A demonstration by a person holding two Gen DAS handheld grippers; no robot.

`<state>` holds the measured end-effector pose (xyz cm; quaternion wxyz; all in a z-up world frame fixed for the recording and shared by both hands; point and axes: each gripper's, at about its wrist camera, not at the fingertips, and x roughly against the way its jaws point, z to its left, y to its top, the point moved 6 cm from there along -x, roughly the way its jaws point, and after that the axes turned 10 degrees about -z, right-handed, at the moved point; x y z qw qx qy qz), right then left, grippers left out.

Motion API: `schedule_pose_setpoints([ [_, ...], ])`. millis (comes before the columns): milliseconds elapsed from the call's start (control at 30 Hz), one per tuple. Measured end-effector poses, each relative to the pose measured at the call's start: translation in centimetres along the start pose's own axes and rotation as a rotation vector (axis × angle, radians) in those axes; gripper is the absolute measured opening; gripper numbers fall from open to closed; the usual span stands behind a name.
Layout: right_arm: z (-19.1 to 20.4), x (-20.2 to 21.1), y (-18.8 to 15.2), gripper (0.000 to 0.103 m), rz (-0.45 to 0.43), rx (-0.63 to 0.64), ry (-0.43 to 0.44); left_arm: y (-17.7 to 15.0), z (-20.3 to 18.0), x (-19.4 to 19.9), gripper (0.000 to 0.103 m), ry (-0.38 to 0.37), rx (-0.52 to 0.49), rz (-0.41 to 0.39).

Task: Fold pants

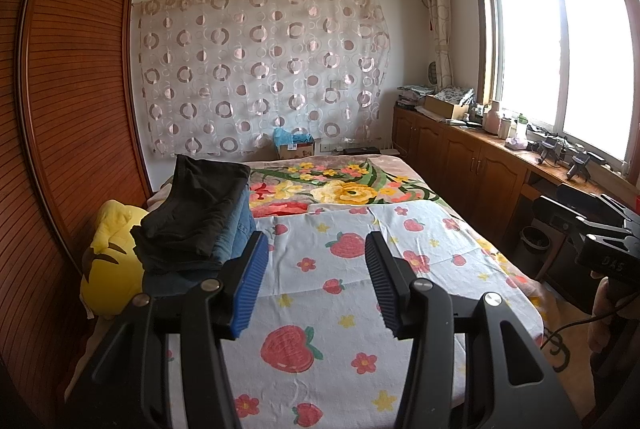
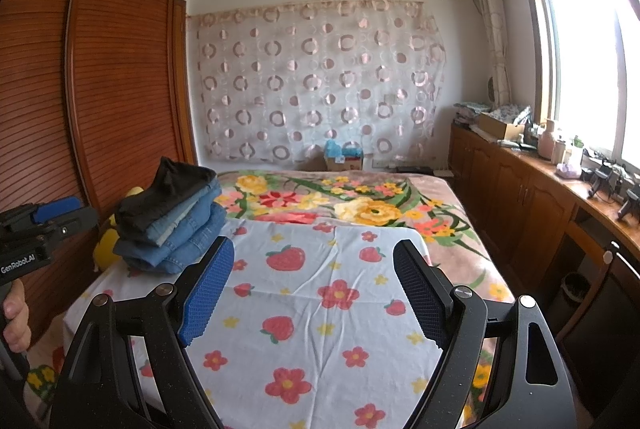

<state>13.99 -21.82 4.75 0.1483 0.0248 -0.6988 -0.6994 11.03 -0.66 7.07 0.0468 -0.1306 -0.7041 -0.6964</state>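
Observation:
A stack of folded pants (image 1: 196, 217) sits at the left edge of the bed, dark pants on top of blue jeans; it also shows in the right wrist view (image 2: 172, 221). My left gripper (image 1: 316, 281) is open and empty above the strawberry-print sheet (image 1: 320, 309), just right of the stack. My right gripper (image 2: 314, 289) is open and empty above the same sheet (image 2: 312, 309). The right gripper's body shows at the right edge of the left wrist view (image 1: 600, 241). The left gripper's body shows at the left edge of the right wrist view (image 2: 36, 233).
A yellow plush toy (image 1: 108, 261) lies beside the stack by the wooden wardrobe (image 1: 68, 109). A floral blanket (image 1: 340, 185) covers the far half of the bed. Wooden cabinets (image 1: 460, 157) with clutter run under the window on the right. A bin (image 1: 532, 245) stands on the floor.

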Motion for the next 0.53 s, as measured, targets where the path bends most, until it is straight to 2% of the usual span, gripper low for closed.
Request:
schedule_pose_setpoints([
  [533, 0.00, 0.01, 0.01, 0.084, 0.000, -0.001, 0.001, -0.10, 0.04, 0.01, 0.050, 0.000, 0.000, 0.001],
])
